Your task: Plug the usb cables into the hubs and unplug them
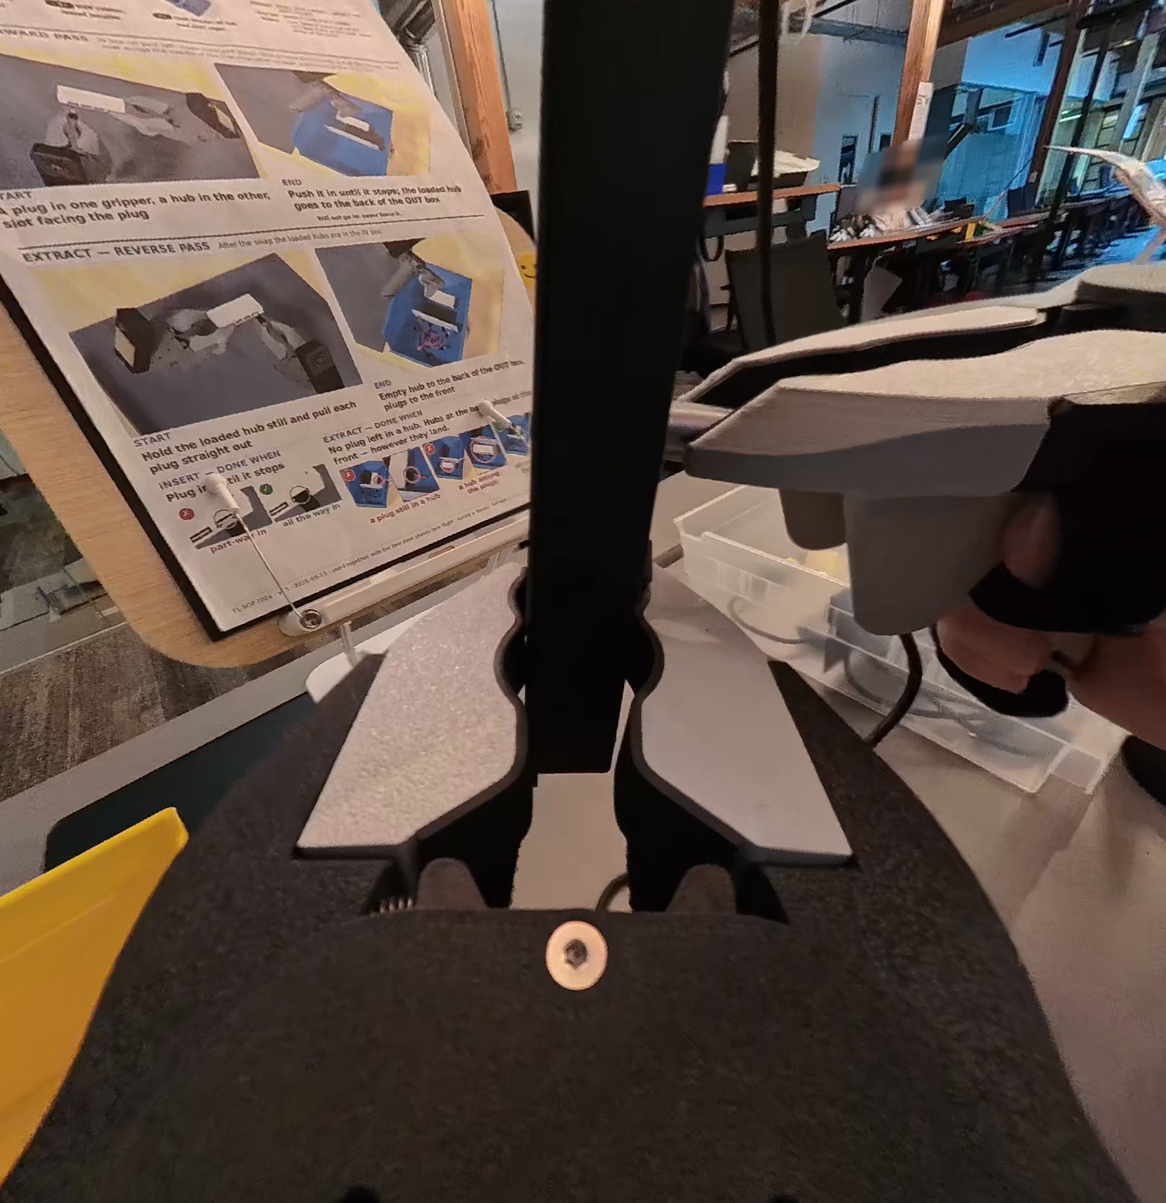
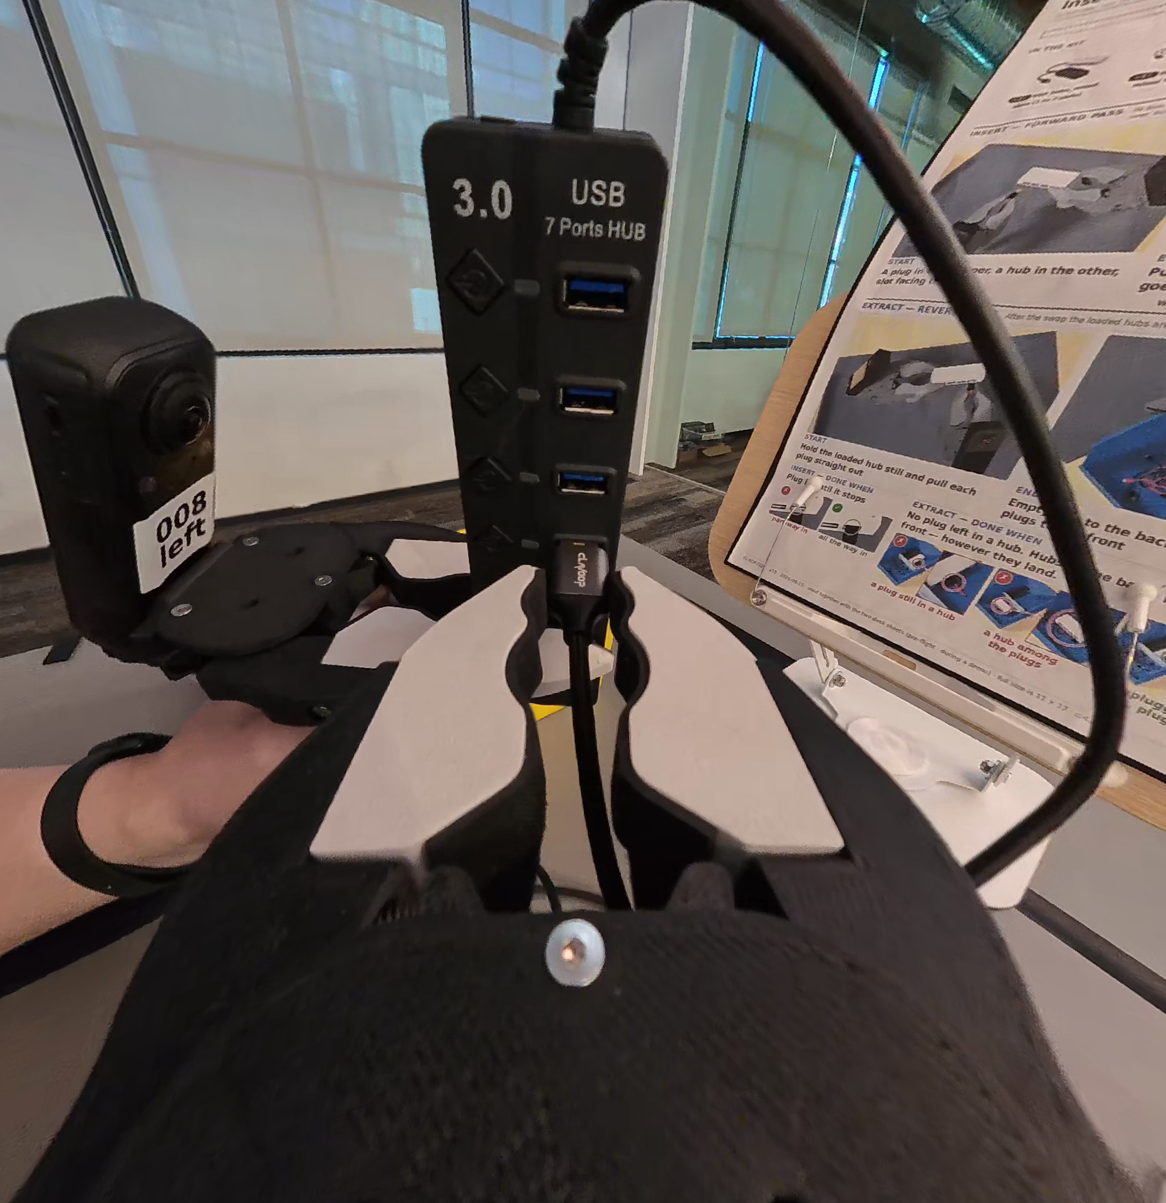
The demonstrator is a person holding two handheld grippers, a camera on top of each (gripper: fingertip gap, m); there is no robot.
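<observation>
A black USB hub (image 2: 541, 325) stands upright, with three empty blue ports (image 2: 593, 293) above a fourth one. My left gripper (image 1: 580, 586) is shut on the hub's lower end; the hub shows edge-on in the left wrist view (image 1: 606, 260). My right gripper (image 2: 577, 579) is shut on a black USB plug (image 2: 579, 566) that sits in the fourth port, its metal end hidden. The plug's cable (image 2: 590, 748) runs back between my fingers. The hub's own cable (image 2: 1023, 456) loops from its top down to the right. The right gripper (image 1: 697, 416) reaches the hub from the right.
An instruction sheet on a wooden board (image 1: 241, 325) stands tilted behind the hub, on a white stand base (image 2: 925, 768). A clear plastic bin (image 1: 827, 618) with cables lies at the right on the table. A yellow bin (image 1: 59, 944) is at the lower left. Across from one pair of fingers to the other is roughly 5 centimetres.
</observation>
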